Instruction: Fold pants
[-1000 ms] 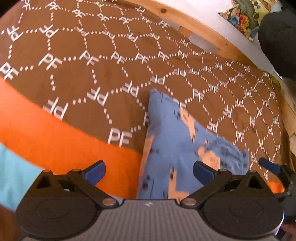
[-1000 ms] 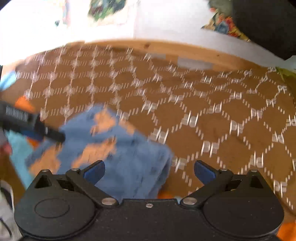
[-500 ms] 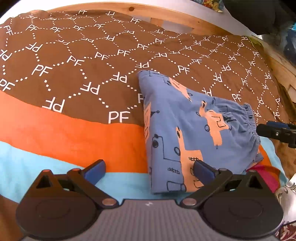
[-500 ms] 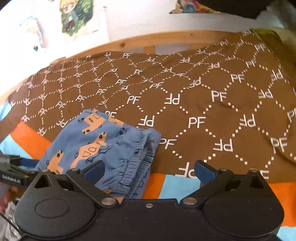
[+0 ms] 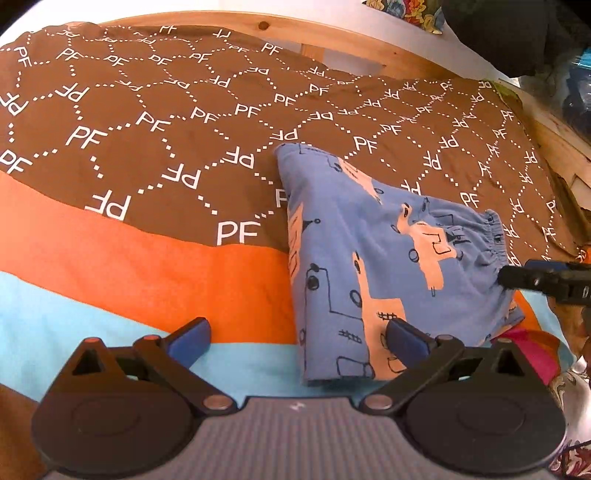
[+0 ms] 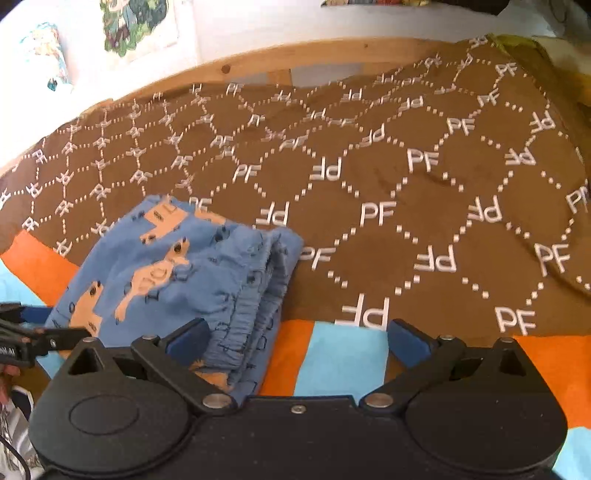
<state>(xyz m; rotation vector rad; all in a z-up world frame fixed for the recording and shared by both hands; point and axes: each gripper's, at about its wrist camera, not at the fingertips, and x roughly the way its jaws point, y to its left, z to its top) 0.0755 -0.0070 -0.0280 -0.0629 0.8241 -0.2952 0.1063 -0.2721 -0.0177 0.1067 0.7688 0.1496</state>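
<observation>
Blue pants (image 5: 373,258) printed with orange vehicles lie folded into a compact stack on the bed, elastic waistband to the right. The right wrist view shows the same pants (image 6: 177,273) at lower left, waistband layers facing the camera. My left gripper (image 5: 295,341) hangs open above the near edge of the bed, its right finger over the pants' near corner, holding nothing. My right gripper (image 6: 295,338) is open too, its left finger over the waistband end, gripping nothing. The right gripper's tip (image 5: 546,278) pokes in beside the waistband.
The bed cover (image 5: 147,155) is brown with white PF lettering, with orange and light blue stripes (image 5: 110,280) near the front. A wooden bed frame (image 6: 295,61) runs along the back. A floral cushion (image 5: 410,11) and a dark bundle (image 5: 517,33) sit at far right.
Both grippers have pulled back from the pants toward the bed's near edge and steadied. The pants stay folded in place.
</observation>
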